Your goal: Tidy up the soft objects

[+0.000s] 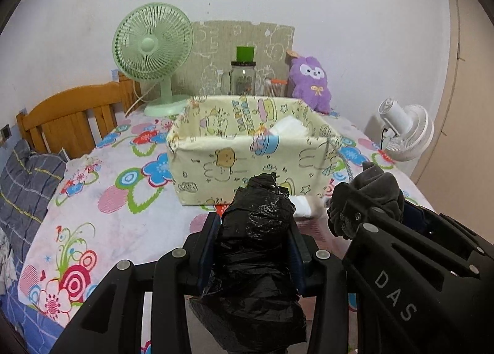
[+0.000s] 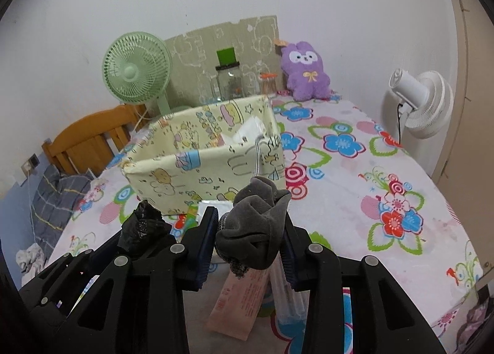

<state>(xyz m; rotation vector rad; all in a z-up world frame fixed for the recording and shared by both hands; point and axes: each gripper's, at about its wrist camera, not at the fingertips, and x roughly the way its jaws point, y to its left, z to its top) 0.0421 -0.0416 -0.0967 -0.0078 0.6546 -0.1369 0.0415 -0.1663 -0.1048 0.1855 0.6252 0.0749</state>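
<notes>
Both tools loaded — left tool grips black plastic bag, right tool grips grey cloth, just before fabric bin. Risk: loose cloth slips, snags bin rim.

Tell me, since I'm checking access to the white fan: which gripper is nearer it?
Right. The right gripper, holding the grey cloth, sits on the white fan's side; the left gripper is farther away.

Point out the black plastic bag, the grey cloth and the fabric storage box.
black plastic bag [image 1: 257, 230]: left wrist view, crinkled middle, clamped in the left tongs.
grey cloth [image 2: 256, 224]: right wrist view, bunched middle, clamped in the right tongs.
fabric storage box [image 1: 222, 165]: left wrist view, near wall with the bear print.
</notes>
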